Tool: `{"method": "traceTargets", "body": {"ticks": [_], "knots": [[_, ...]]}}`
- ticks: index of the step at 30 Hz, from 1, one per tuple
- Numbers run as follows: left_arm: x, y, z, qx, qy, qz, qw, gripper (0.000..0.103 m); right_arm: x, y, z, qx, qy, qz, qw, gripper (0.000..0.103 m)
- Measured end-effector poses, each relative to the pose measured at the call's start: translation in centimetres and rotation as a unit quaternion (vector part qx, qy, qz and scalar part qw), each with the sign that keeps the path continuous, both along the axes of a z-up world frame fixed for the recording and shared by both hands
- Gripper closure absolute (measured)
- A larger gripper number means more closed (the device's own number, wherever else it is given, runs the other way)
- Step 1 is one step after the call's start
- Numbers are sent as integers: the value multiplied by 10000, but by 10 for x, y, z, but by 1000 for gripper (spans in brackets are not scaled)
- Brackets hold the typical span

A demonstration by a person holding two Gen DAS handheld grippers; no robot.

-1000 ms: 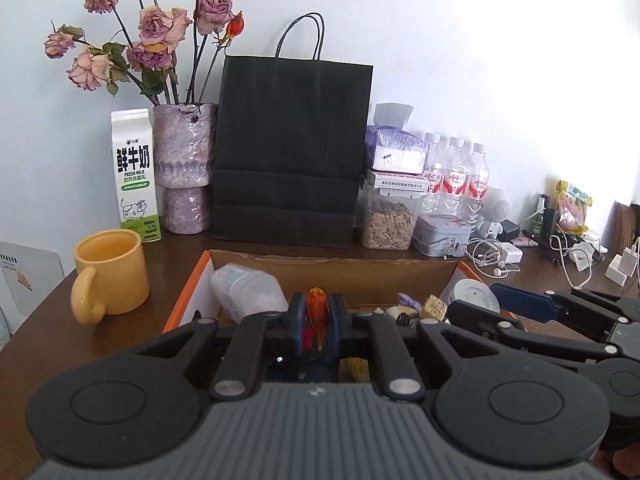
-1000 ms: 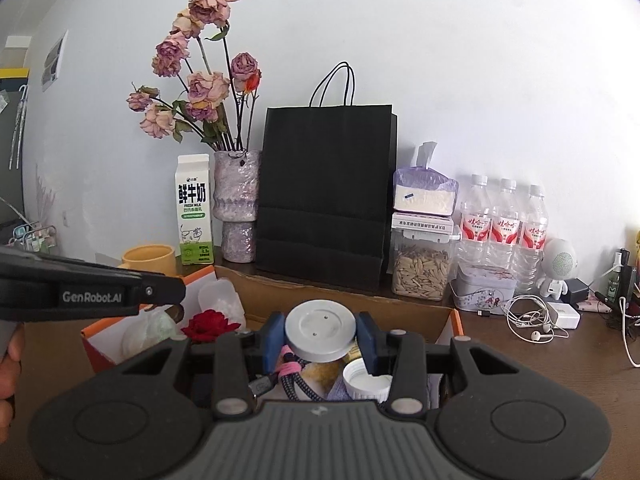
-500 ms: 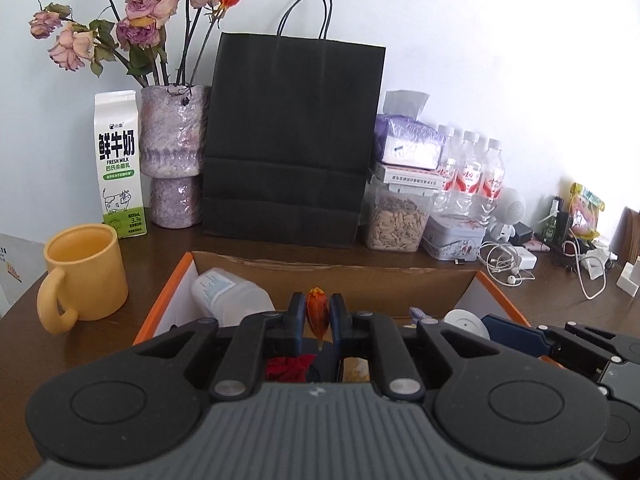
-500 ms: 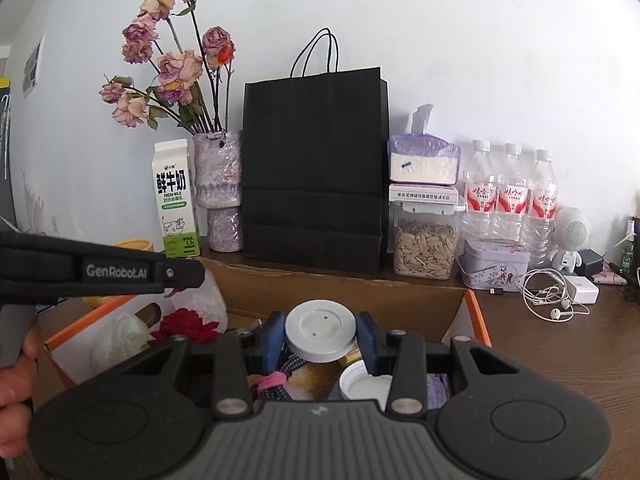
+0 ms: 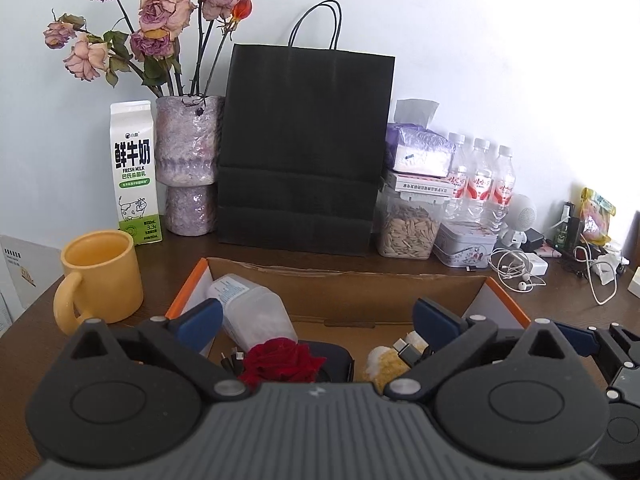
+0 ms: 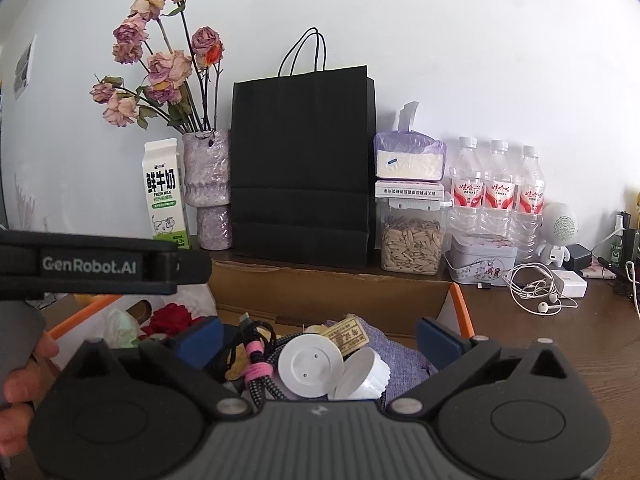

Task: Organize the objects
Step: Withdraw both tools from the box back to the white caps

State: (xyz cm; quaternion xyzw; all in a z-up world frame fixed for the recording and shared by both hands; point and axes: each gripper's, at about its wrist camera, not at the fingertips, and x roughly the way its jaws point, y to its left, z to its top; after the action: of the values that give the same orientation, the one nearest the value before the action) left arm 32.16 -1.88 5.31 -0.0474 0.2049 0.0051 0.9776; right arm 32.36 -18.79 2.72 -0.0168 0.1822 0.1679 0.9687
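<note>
Both of your tools are opening over the cardboard box (image 5: 352, 292): left tool (image 5: 316, 322) above the red rose (image 5: 280, 360), right tool (image 6: 318, 338) above the white disc (image 6: 310, 366), neither gripped.

Cardboard box (image 5: 352, 284) in front of paper bag (image 5: 304, 148); mug (image 5: 100, 276) left of box; milk carton (image 5: 134, 172) and vase (image 5: 188, 168) left of bag; seed jar (image 5: 408, 230), water bottles (image 5: 484, 180) right. Rose (image 5: 282, 360) and white disc (image 6: 310, 366) inside box.
</note>
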Motion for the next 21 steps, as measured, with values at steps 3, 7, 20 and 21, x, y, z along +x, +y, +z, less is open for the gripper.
{"method": "traceTargets", "body": {"ticks": [3, 7, 20, 21], "knots": [[0, -1, 0, 10, 22, -15, 10000, 0, -1, 0, 0, 4, -24, -8, 10000, 0], [-5, -3, 1, 35, -2, -43, 10000, 0, -5, -1, 3, -6, -75, -26, 10000, 0], [-45, 4, 8, -57, -192, -120, 9997, 0, -41, -10, 9, -22, -234, -40, 9997, 0], [-49, 4, 8, -54, -196, -135, 9997, 0, -44, -11, 9, -25, -245, -42, 9997, 0]]}}
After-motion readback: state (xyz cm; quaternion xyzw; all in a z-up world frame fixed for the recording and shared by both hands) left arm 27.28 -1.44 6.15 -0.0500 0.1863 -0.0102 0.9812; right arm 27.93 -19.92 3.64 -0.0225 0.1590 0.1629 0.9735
